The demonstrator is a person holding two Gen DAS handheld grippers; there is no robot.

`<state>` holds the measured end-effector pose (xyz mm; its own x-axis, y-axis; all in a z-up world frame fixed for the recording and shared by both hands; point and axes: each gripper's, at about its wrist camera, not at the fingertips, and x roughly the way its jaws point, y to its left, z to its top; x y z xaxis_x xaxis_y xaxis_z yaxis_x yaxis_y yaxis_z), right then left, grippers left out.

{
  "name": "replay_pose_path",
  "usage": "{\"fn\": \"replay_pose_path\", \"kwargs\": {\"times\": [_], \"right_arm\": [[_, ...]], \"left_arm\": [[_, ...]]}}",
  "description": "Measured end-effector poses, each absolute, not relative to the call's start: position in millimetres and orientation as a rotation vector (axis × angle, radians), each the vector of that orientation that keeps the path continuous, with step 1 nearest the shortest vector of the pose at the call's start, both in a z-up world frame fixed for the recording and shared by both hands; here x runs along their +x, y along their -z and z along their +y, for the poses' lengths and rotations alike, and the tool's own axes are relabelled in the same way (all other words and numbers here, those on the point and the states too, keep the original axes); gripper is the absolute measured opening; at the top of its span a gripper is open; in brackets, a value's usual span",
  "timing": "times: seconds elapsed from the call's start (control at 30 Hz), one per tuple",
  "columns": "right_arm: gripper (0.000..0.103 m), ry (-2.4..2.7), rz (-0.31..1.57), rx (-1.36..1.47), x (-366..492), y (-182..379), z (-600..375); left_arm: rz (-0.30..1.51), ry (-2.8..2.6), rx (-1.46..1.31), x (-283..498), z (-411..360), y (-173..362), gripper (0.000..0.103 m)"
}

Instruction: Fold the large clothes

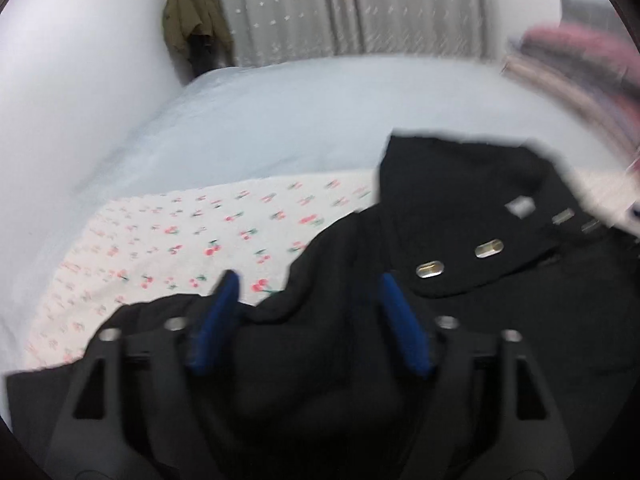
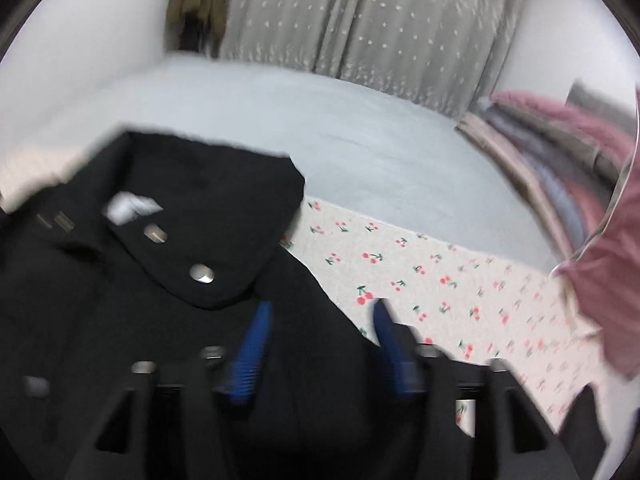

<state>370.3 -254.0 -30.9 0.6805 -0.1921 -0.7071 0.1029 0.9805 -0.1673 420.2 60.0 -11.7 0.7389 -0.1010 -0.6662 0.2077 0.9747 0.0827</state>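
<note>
A large black coat (image 1: 460,216) with metal eyelets and a white label at the collar lies on a cherry-print sheet (image 1: 168,236) on the bed. In the left wrist view my left gripper (image 1: 308,284) is open, its blue pads (image 1: 218,320) spread over the coat's left shoulder edge. In the right wrist view the coat (image 2: 160,248) fills the left side and my right gripper (image 2: 322,308) is open over its right shoulder edge, blue pads (image 2: 252,352) apart. Both views are motion-blurred.
A pale blue bedspread (image 1: 280,112) covers the bed beyond the sheet. A stack of pink and grey folded clothes (image 2: 560,148) sits at the right. A pink cloth (image 2: 612,280) hangs close at the right. Starred grey curtains (image 2: 360,20) and a hanging olive jacket (image 1: 192,20) are behind.
</note>
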Motion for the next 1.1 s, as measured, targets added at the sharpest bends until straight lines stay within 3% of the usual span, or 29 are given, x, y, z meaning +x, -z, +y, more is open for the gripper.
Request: {"fn": "replay_pose_path", "kwargs": {"times": [0.1,0.23,0.3,0.4,0.5,0.67,0.87,1.1], "right_arm": [[0.070,0.047,0.840,-0.004,346.1,18.2,-258.0],[0.071,0.022,1.018,0.015,331.2,53.4,-255.3],[0.071,0.065,1.017,0.030,320.6,57.5,-265.7],[0.071,0.126,1.004,0.041,302.0,34.9,-269.5],[0.072,0.083,0.933,0.055,261.0,-3.5,-262.5],[0.078,0.044,0.868,0.040,188.6,-59.6,-250.3],[0.079,0.024,0.819,0.081,119.1,-89.6,-254.2],[0.080,0.054,0.823,0.122,70.5,-70.5,-270.4]], "left_arm": [[0.757,0.231,0.169,409.6,53.9,4.3,0.078],[0.881,0.159,0.235,395.1,71.8,25.5,0.078],[0.884,0.150,0.166,382.5,91.4,19.1,0.078],[0.868,0.135,0.080,352.5,132.8,-11.6,0.078],[0.839,0.075,0.066,319.1,177.3,-34.5,0.087],[0.842,-0.035,-0.050,273.6,258.8,-52.0,0.088],[0.912,-0.177,-0.212,239.7,357.1,-33.3,0.088],[0.994,-0.247,-0.393,215.5,422.4,24.6,0.088]]}}
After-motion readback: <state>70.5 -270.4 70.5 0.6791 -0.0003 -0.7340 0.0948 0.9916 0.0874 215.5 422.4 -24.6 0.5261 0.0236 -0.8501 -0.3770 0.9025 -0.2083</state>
